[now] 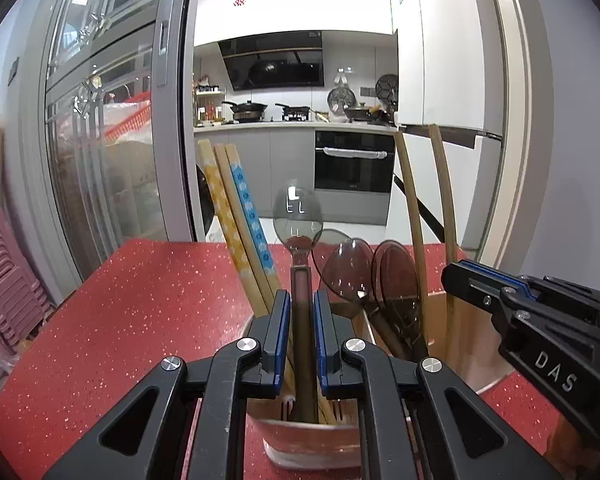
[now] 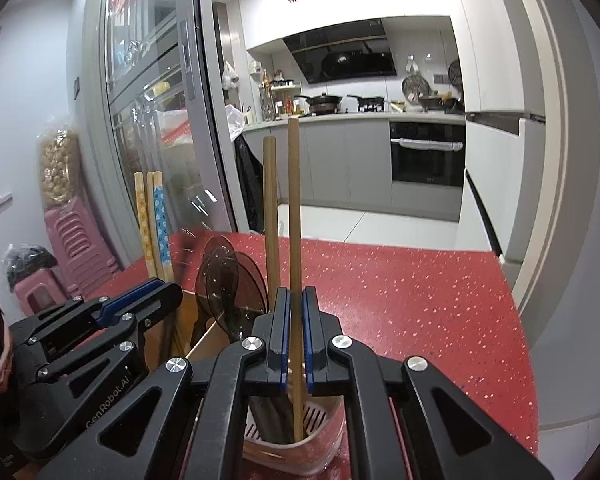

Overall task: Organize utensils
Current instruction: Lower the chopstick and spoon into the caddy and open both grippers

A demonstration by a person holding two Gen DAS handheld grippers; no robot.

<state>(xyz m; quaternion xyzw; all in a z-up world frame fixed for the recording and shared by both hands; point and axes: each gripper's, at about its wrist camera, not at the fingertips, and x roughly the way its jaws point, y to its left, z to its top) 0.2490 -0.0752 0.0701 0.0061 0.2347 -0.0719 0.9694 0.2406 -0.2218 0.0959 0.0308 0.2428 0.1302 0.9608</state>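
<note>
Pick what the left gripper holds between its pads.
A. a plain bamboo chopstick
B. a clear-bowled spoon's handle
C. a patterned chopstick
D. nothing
B: in the left wrist view the left gripper pads clamp the brown handle of the spoon, which stands upright over the holder; the patterned chopsticks stand beside it, outside the grip.
</note>
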